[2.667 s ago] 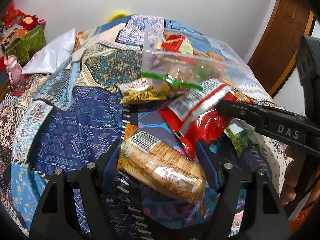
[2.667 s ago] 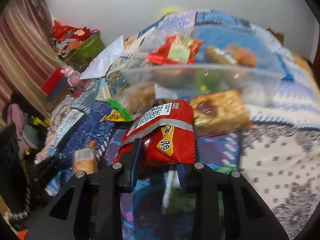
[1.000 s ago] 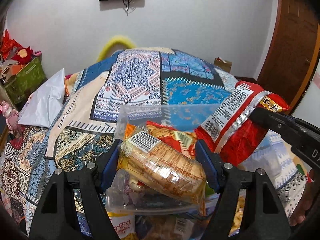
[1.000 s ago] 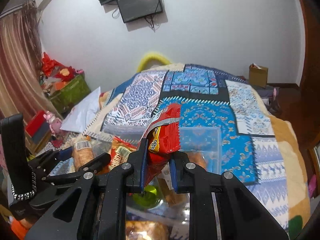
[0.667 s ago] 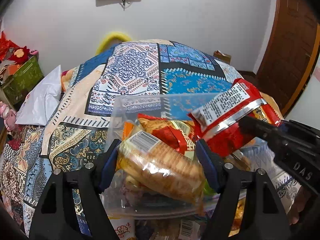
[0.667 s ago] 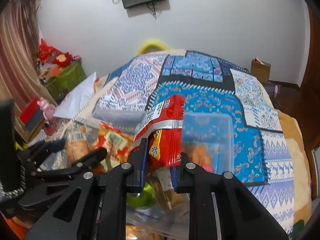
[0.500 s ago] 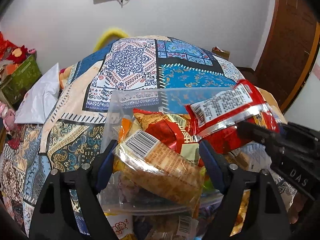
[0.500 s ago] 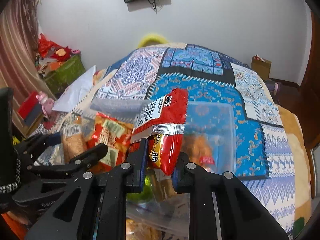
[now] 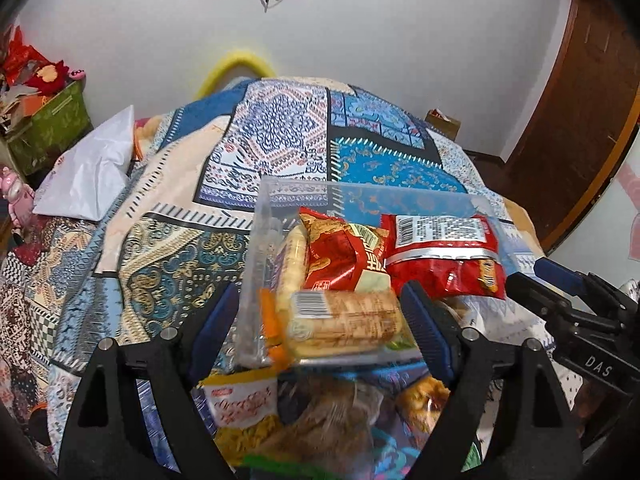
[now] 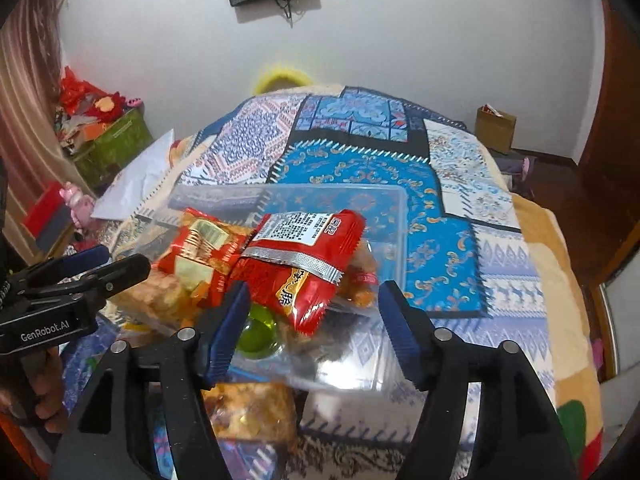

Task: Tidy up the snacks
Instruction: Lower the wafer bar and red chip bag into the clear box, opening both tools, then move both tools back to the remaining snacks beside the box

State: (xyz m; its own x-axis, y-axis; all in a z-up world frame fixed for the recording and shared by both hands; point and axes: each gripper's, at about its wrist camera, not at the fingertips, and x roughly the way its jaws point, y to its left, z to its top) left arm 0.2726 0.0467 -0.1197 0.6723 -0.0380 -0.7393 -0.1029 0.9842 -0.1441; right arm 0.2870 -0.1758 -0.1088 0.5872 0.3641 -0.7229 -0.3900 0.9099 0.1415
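Release step, both hands at once over the clear plastic bin (image 9: 400, 200). On the right gripper (image 10: 314, 322) the jaws are opening, and the red snack packet (image 10: 304, 268) sits between them with daylight on each side, tipped onto the pile inside the bin. Over on the left gripper (image 9: 320, 326) the jaws stand wide with a gap either side of the cracker pack (image 9: 346, 322), which lies across the other packets at the bin's near wall, barcode end to the left. So two snacks are in, by the look of it. More wait on the patterned quilt (image 9: 168, 248) just below: a yellow snack bag (image 9: 244, 404), and an orange-brown packet (image 10: 252, 412). Next, I'd say, both grippers draw back clear of the rim, then drop onto those loose bags, jaws kept wide.
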